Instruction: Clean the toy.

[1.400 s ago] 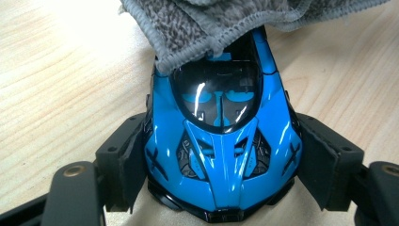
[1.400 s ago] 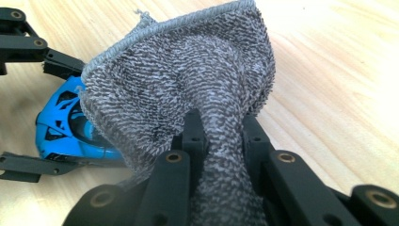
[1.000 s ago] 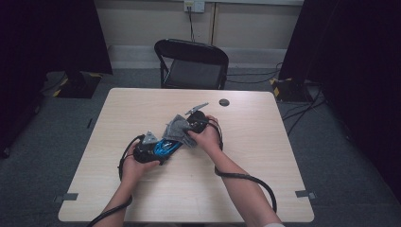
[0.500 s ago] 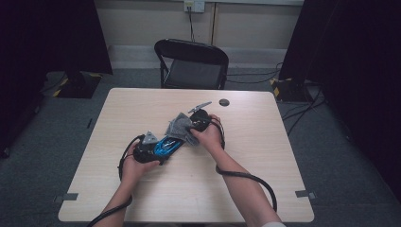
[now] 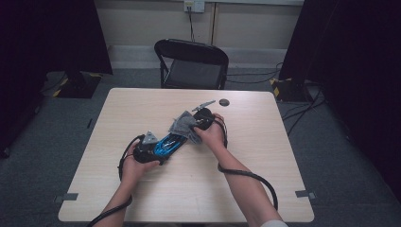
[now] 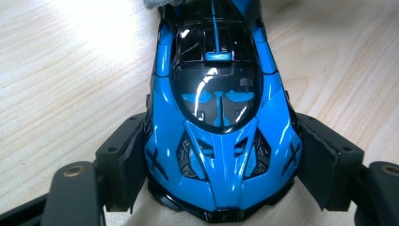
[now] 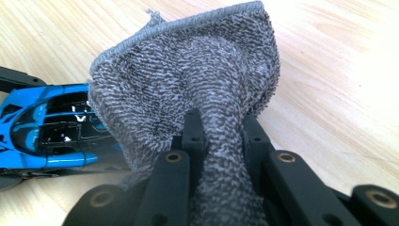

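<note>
A glossy blue and black toy car (image 6: 219, 117) lies on the wooden table (image 5: 142, 109), its nose toward the left gripper's camera. My left gripper (image 6: 221, 162) is shut on the car's front, one pad (image 6: 129, 162) against each flank. In the high view the car (image 5: 166, 143) sits mid-table between my left gripper (image 5: 158, 149) and my right gripper (image 5: 191, 126). My right gripper (image 7: 223, 134) is shut on a grey terry cloth (image 7: 197, 80), bunched between its jaws. The cloth (image 5: 182, 124) drapes over the car's rear end (image 7: 51, 129).
A small black round disc (image 5: 224, 102) lies near the table's far edge. A black folding chair (image 5: 191, 64) stands beyond the table. Cables (image 5: 250, 177) trail from both grippers across the tabletop toward the person.
The right gripper with the cloth has shifted slightly along the car's rear. The left gripper keeps the car in place.
</note>
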The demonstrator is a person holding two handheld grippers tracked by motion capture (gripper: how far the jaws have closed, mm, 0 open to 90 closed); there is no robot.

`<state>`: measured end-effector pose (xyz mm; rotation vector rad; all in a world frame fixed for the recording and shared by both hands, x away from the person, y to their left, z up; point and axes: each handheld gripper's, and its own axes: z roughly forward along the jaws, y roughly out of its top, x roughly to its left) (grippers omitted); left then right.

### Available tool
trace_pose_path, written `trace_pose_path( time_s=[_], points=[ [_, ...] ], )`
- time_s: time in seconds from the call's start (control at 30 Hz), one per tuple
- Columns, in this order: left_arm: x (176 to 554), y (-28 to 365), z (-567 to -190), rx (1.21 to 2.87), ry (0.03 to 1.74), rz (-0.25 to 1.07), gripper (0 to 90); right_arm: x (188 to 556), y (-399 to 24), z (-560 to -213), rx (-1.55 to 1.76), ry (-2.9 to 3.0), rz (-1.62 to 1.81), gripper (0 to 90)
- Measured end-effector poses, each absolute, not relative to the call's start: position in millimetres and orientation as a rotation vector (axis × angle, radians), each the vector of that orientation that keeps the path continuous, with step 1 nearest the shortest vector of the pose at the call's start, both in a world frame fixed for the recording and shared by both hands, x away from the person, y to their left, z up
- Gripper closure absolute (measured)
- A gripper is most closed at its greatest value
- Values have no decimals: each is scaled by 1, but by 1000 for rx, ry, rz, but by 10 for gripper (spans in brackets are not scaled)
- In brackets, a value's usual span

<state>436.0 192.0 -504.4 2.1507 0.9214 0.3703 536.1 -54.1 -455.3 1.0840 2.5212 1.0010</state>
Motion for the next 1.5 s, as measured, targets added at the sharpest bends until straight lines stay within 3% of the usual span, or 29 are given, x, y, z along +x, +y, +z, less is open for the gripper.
trace_pose_path(
  time_s=[1.5],
  points=[
    [436, 192, -504, 2151, 921, 370, 254, 542, -114, -443, 1192, 2398, 1006, 767]
  ],
)
